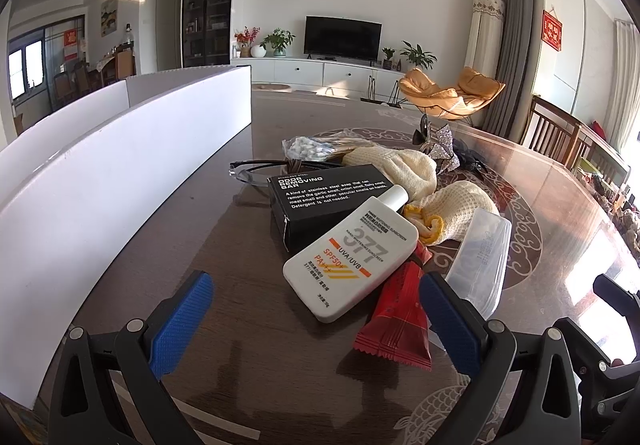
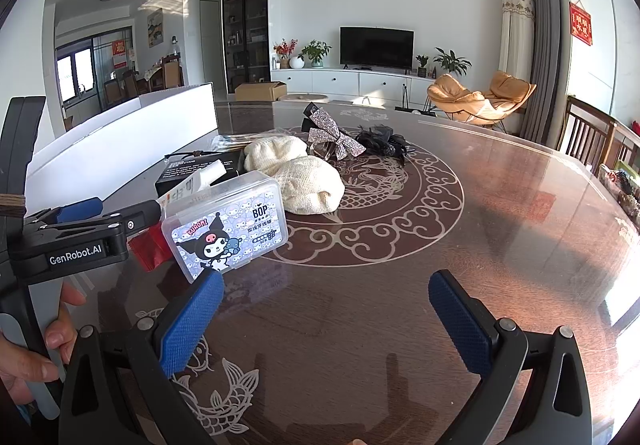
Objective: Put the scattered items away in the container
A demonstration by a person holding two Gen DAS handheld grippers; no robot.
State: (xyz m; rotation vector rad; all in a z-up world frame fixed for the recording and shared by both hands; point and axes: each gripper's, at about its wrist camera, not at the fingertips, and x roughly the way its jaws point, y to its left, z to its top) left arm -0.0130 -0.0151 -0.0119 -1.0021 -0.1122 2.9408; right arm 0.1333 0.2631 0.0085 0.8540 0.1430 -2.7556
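Observation:
My left gripper (image 1: 316, 325) is open and low over the dark table. Just ahead of it lies a white sunscreen bottle (image 1: 348, 261), resting on a black box (image 1: 320, 201). A red packet (image 1: 396, 321) lies against the inside of its right finger. A clear floss box (image 2: 228, 225) sits to the right of the packet, beside cream knitted gloves (image 2: 296, 173). A sparkly bow (image 2: 332, 137) and a black hair piece (image 2: 384, 143) lie further back. My right gripper (image 2: 326, 321) is open over bare table, its left finger close to the floss box. The white container (image 1: 120, 173) stands to the left.
A bag of cotton swabs (image 1: 312, 147) and a pair of glasses (image 1: 256, 173) lie behind the black box. A hand (image 2: 28, 345) holds the left tool at the left edge of the right wrist view. Wooden chairs (image 2: 588, 137) stand along the table's right side.

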